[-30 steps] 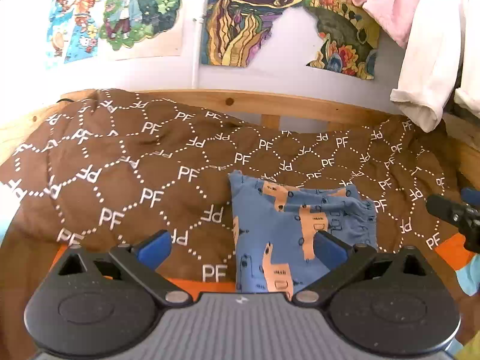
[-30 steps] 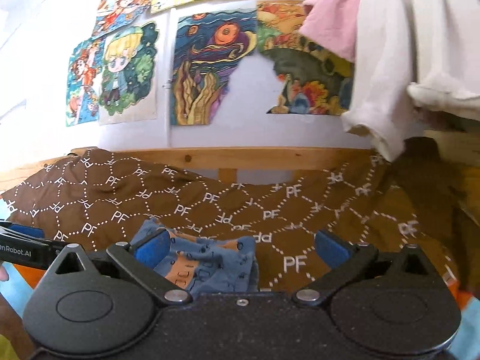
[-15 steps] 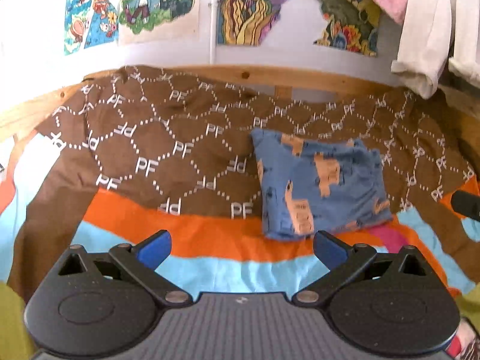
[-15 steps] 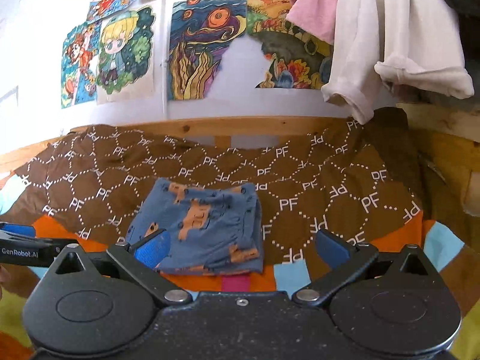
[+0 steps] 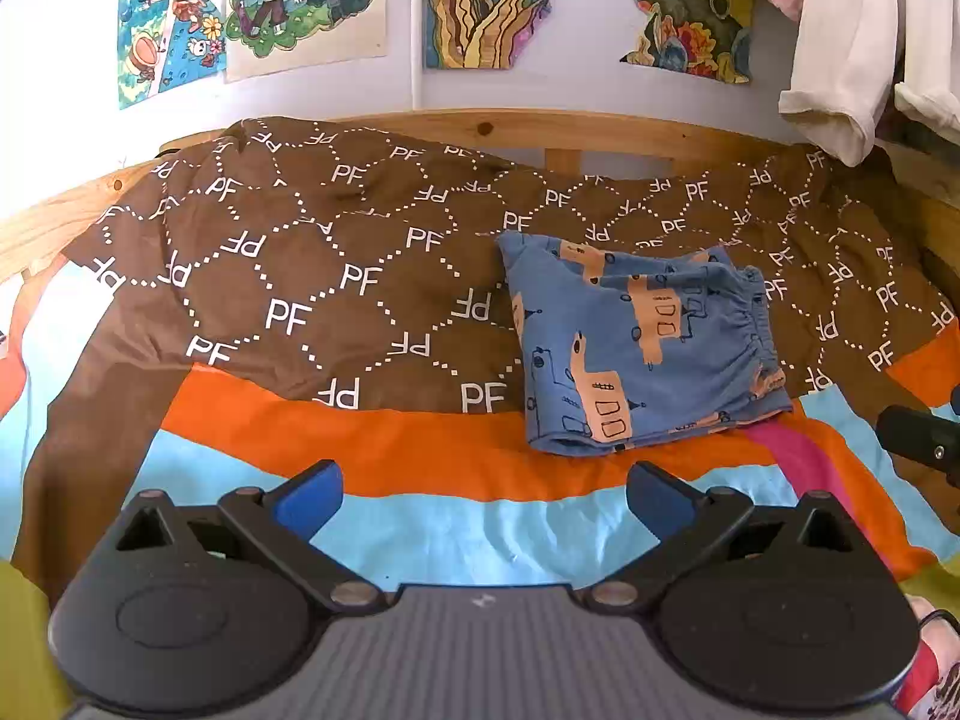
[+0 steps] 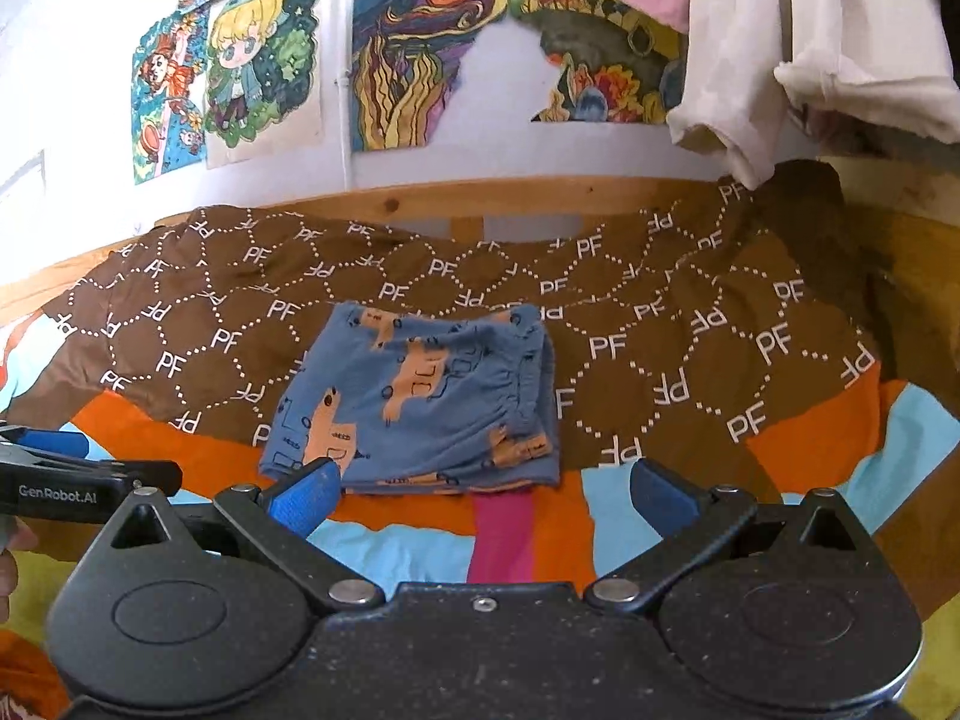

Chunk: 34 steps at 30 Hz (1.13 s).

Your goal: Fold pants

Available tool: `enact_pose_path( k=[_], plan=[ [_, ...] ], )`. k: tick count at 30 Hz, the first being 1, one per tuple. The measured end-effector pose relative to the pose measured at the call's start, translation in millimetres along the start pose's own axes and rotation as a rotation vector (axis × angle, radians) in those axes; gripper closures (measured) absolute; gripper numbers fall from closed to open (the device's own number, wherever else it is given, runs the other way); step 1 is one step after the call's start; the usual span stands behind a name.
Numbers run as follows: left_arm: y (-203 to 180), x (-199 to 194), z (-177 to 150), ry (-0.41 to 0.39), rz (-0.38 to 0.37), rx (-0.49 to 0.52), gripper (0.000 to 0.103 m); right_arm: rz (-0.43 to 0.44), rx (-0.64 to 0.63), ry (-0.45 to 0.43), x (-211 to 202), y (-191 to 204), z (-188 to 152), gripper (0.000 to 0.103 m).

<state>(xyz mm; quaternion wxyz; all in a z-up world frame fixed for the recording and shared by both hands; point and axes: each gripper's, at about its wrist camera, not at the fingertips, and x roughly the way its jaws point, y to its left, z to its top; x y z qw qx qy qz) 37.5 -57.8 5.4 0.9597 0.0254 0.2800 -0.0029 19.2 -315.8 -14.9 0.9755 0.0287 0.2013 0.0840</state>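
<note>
We see our left gripper [image 5: 483,495] and right gripper [image 6: 480,495] drawn back since a second ago, jaws spread wide and empty, folded blue pants [image 5: 645,348] lying released on the brown PF blanket [image 5: 312,276], front edge over the orange stripe [image 5: 420,456].

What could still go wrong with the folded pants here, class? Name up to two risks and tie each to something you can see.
1. The blue pants lie folded across the edge where the brown PF blanket meets the striped sheet; that uneven base may let the stack slump.
2. The gathered waistband layers at the right edge look loosely stacked, so they might spring open. Both the left gripper and right gripper are open and hold nothing.
</note>
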Motion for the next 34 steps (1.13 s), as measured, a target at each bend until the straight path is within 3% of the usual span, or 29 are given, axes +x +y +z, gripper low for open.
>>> enact_pose_path(
  k=[34],
  plan=[
    [-1.3,-2.6,-1.9,0.023,0.002,0.023,0.0,0.001,0.011,0.025,2.8,0.4,-1.1,0.001]
  ],
)
